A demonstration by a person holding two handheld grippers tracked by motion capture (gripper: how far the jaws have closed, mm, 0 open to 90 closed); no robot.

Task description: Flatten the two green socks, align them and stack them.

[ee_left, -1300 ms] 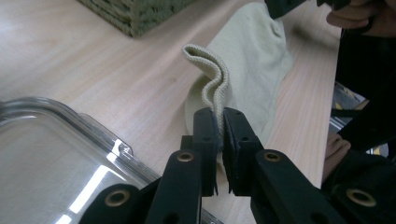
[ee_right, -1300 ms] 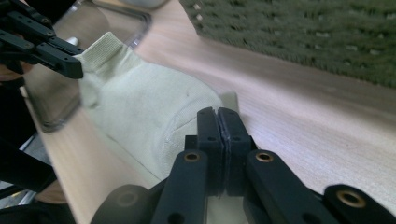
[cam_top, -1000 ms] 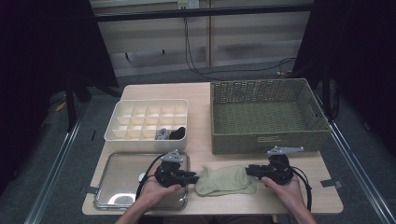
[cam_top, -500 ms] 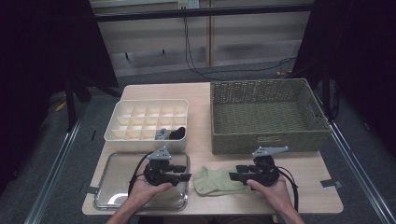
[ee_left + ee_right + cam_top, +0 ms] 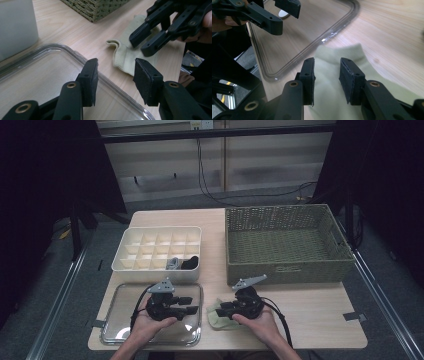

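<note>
At the left, the left gripper point(image 5: 192, 309) hovers above the clear plastic tray point(image 5: 116, 332), jaws apart with nothing between them; they have just been opening. Behind the tray stands a white divider box point(image 5: 131, 262) with small dark items in its near-right cells. Just right of the tray lies the pale green sock point(image 5: 122, 56), flat on the wooden table point(image 5: 320, 315). The right gripper point(image 5: 326, 71) is over the sock with its jaws a little apart, which have just been closing; I cannot tell if the pads press the cloth. At the far right stands a woven basket point(image 5: 287, 265).
</note>
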